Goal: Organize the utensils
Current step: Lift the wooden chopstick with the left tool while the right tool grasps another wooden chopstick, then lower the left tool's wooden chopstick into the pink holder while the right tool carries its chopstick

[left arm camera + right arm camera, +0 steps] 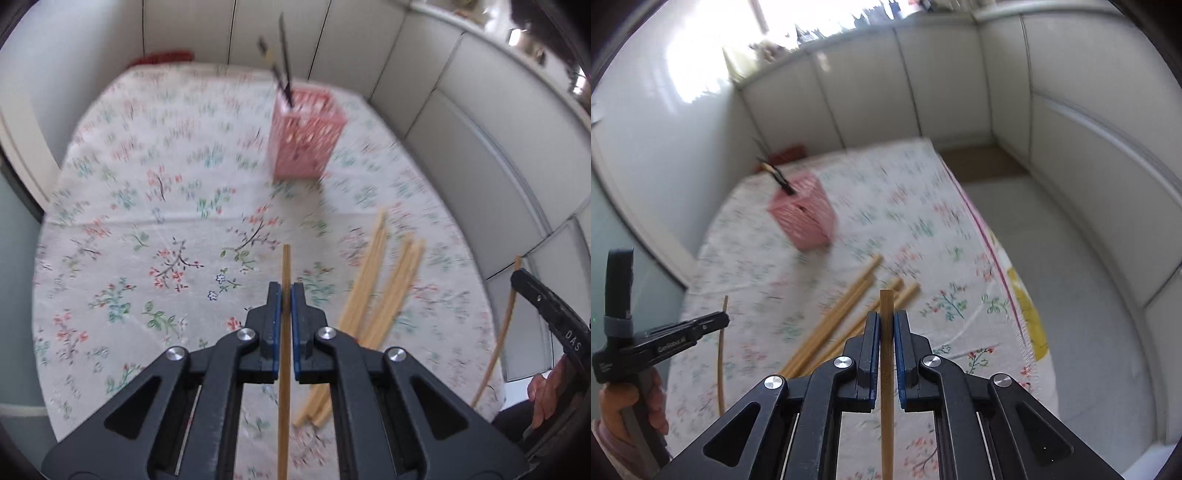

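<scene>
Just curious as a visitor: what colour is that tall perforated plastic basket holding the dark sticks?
Pink. The tall perforated plastic basket shows best in the left wrist view.

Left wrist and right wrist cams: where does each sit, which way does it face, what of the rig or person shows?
Left wrist: on the left gripper, looking along its fingers over the floral tablecloth toward the pink basket; it is shut on a chopstick. The other gripper and a hand show at right.
Right wrist: on the right gripper, facing the basket and wall panels, shut on its own chopstick; the left gripper and hand show at left.
Shared: basket, tablecloth, loose chopsticks.
</scene>
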The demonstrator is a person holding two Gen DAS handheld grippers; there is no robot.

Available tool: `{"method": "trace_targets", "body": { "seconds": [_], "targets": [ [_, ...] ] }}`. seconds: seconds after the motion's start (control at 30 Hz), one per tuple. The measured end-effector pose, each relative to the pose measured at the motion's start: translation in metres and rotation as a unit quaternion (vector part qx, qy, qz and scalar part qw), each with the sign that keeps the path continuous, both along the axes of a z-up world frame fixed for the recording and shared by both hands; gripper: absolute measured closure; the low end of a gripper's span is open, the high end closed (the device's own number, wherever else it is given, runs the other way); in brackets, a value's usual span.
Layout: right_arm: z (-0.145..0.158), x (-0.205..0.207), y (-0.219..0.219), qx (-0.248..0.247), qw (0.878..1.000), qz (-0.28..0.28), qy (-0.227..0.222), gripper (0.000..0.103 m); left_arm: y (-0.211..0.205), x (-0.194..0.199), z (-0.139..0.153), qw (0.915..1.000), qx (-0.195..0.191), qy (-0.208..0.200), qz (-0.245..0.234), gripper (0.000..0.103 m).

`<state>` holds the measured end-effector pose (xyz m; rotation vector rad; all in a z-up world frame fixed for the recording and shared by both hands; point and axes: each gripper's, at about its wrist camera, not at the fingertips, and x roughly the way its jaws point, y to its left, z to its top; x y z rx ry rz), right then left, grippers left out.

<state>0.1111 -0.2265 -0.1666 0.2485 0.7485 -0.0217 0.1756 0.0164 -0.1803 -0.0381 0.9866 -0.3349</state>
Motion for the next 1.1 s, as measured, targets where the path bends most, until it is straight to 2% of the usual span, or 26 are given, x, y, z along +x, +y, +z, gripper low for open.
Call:
{"method": "trace_targets", "body": {
  "seconds": [0.2, 0.33, 0.7, 1.1],
  "targets": [
    [0.04, -0.033, 0.006, 0.009, 0.998, 0.015, -0.056, 0.095, 0.007, -0.037, 0.065, 0.9952, -0.034, -0.092, 0.001, 0.097],
    [0.064, -0.04, 0.005, 0.007, 0.997, 0.015, -0.075, 0.095, 0.009, -0.032, 0.093, 0.9905, -0.053, -0.127, 0.0, 0.097],
    [0.115, -0.004, 0.012, -0.005, 0.996, 0.029, -0.082, 0.095, -0.013, -0.002, 0.147, 0.9812, -0.061, -0.183, -0.006, 0.097],
    [0.191, 0.064, 0.03, -0.011, 0.986, 0.042, -0.163, 0.095, -0.029, 0.077, 0.196, 0.9669, -0.059, -0.245, 0.038, 0.097]
  ]
}}
